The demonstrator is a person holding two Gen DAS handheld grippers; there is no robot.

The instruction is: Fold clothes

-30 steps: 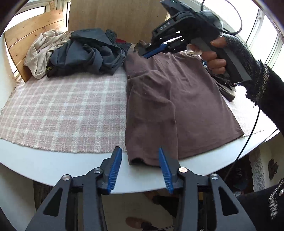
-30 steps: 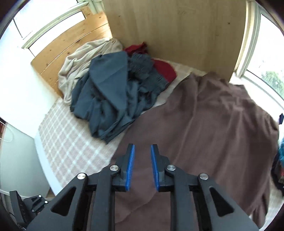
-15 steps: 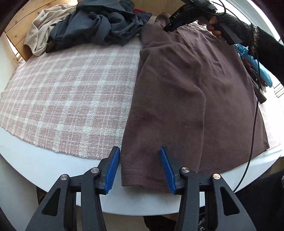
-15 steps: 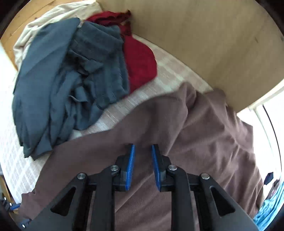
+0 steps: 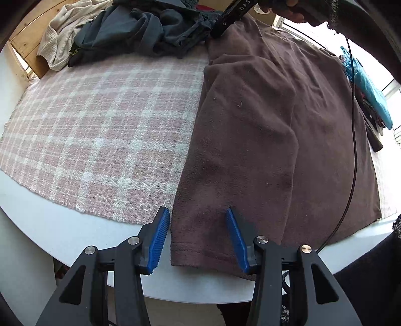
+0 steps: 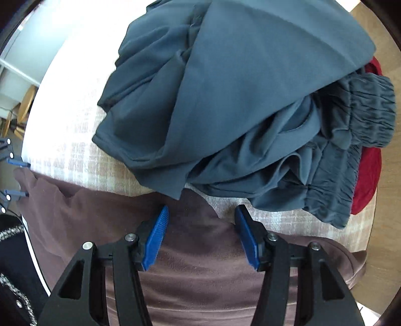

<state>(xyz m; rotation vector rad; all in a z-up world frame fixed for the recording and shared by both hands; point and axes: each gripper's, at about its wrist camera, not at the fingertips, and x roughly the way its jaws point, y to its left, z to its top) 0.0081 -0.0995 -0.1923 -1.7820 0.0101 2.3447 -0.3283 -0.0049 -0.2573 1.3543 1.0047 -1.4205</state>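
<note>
Brown garment [image 5: 263, 140] lies flat, seemingly untouched between both open grippers.

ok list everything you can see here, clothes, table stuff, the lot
brown shirt: 1, brown, spread flat over the right of the cloth, one side folded in
plaid cloth: 1, pink and white, covering the table
table: 1, white, round edge showing near the camera
grey-blue garments: a crumpled pile, count unclear, at the far edge next to the shirt's top
cream garment: 1, far left of the pile
red garment: 1, under the pile
teal garment: 1, far right
black cable: 1, running across the shirt
left gripper: black, blue pads, open astride the shirt's hem corner
right gripper: jaws just opened, over the shirt's top edge
sleeve: dark, top right
</note>
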